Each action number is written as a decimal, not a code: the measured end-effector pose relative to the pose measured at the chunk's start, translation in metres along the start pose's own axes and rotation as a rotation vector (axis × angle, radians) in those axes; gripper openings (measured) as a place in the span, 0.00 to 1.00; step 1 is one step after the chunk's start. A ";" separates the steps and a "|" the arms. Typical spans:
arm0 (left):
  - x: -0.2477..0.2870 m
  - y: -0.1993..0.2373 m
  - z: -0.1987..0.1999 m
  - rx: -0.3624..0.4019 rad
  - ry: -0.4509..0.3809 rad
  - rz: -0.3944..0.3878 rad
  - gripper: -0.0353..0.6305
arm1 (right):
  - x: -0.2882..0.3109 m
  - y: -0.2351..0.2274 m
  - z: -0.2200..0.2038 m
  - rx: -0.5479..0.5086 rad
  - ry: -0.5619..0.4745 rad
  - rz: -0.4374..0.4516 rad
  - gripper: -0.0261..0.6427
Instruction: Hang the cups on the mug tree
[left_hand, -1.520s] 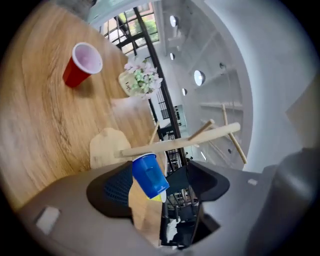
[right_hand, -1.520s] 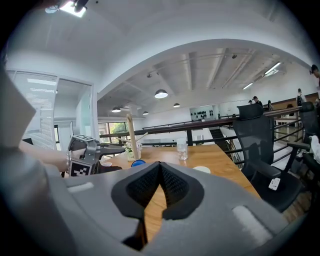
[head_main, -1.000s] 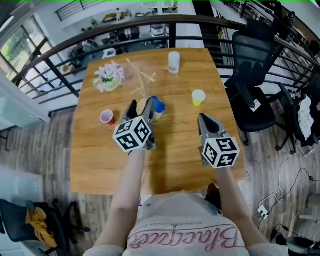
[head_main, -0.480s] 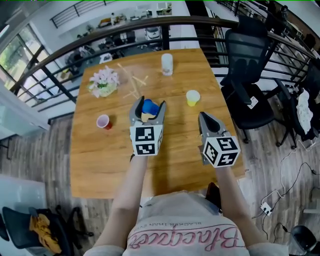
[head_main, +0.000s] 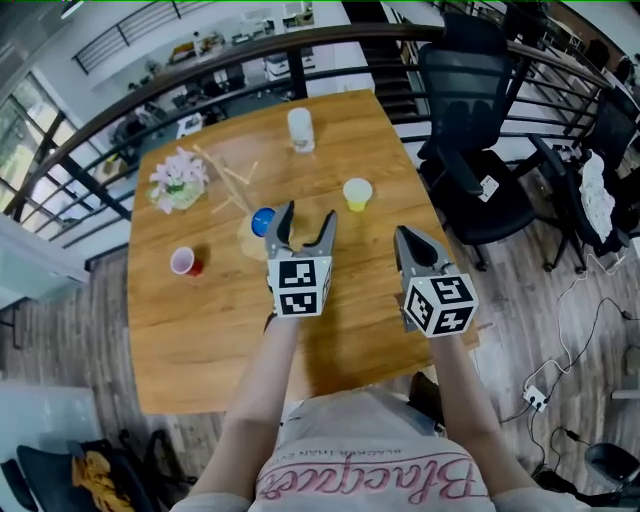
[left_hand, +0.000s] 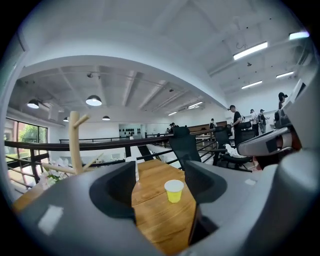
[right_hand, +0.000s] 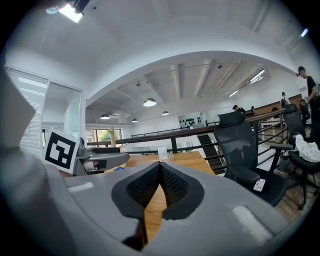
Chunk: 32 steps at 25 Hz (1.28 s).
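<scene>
The wooden mug tree (head_main: 232, 182) stands on the table's far left, and its trunk (left_hand: 75, 142) shows left of the jaws in the left gripper view. A blue cup (head_main: 263, 221) sits at its base. My left gripper (head_main: 306, 217) hovers just right of that cup, open and empty. A yellow cup (head_main: 357, 193) stands farther ahead and appears between the jaws as a small yellow cup (left_hand: 174, 190). A pink cup (head_main: 183, 262) sits at the left, a clear cup (head_main: 299, 128) at the far edge. My right gripper (head_main: 404, 236) is shut, empty, near the table's right side.
A pot of pale flowers (head_main: 175, 180) stands behind the tree. The wooden table (head_main: 220, 330) borders a dark railing (head_main: 200, 75) at the back. Black office chairs (head_main: 480, 190) stand right of the table. In the right gripper view the left gripper (right_hand: 95, 159) shows at the left.
The left gripper rolled from tilted to upright and slid right; the blue cup, seen between its jaws half a second ago, now lies left of them. The right gripper shifted slightly.
</scene>
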<state>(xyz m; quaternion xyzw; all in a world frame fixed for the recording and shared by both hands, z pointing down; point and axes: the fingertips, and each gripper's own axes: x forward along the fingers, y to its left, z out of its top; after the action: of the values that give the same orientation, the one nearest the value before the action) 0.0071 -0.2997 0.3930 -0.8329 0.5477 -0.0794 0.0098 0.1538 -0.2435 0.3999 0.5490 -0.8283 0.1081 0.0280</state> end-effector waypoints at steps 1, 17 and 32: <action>0.005 -0.006 -0.002 -0.005 0.005 -0.010 0.51 | -0.001 -0.004 0.000 -0.005 0.001 -0.007 0.04; 0.073 -0.045 -0.076 -0.107 0.181 -0.070 0.53 | 0.016 -0.043 -0.031 -0.033 0.080 -0.033 0.04; 0.140 -0.068 -0.145 -0.147 0.363 -0.068 0.53 | 0.025 -0.077 -0.065 0.006 0.120 -0.085 0.04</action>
<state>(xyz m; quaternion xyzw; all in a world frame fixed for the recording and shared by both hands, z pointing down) 0.1022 -0.3903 0.5599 -0.8214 0.5164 -0.1882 -0.1526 0.2099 -0.2814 0.4788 0.5764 -0.8007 0.1417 0.0805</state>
